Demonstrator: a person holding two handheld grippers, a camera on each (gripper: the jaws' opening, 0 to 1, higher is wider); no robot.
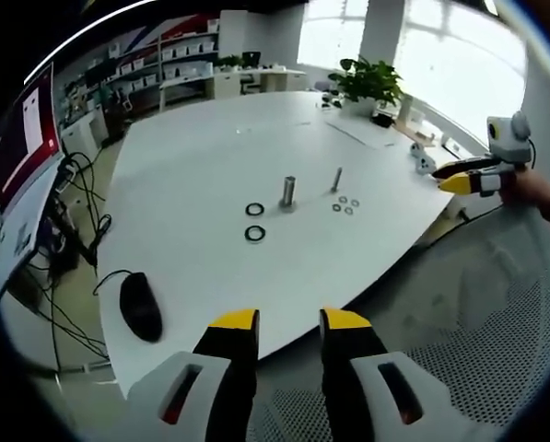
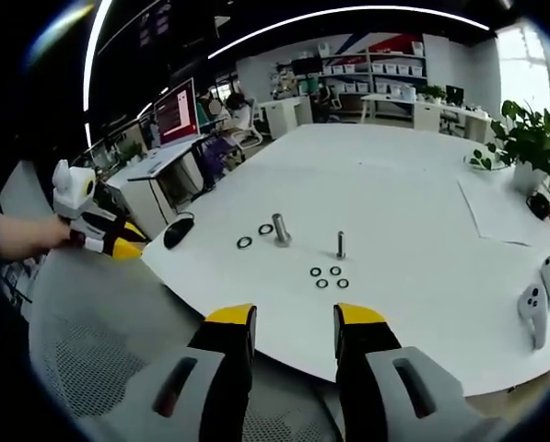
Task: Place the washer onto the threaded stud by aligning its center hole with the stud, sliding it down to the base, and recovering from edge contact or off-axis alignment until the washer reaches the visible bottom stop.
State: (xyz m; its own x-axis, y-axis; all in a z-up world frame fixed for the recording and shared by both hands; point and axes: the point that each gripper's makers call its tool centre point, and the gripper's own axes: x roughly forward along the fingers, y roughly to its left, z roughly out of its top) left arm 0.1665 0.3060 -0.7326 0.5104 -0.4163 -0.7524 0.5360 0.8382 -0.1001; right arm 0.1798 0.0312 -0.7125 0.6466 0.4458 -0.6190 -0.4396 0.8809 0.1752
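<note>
Washers, four small rings, flat on the white bench, just beside the thin stud. Well ahead of both pairs of jaws, none picked up yet.

Nearest in the right gripper view: right gripper, jaws wide apart, nothing between them, hanging off the bench edge over a mesh chair seat. Straight ahead and a little right of those jaws, the small washers; just past them the thin stud, standing upright, long axis pointing up from the bench. Left of that, a fatter stud with two bigger black rings near its foot.

Nearest in the left gripper view: left gripper, jaws also wide apart and holding nothing, off the bench edge too. Black mouse near on the left. Farther in, big rings, fat stud, then thin stud and small washers on the right.

Looks like the right gripper sits a bit closer to the small washers, so likely the better one to reach in. Next move needs a long reach forward and down.

Hard to tell: threads on the studs, the holes in the washers, and any bottom stop, all too small to make out. Far off, a plant and shelves.
</note>
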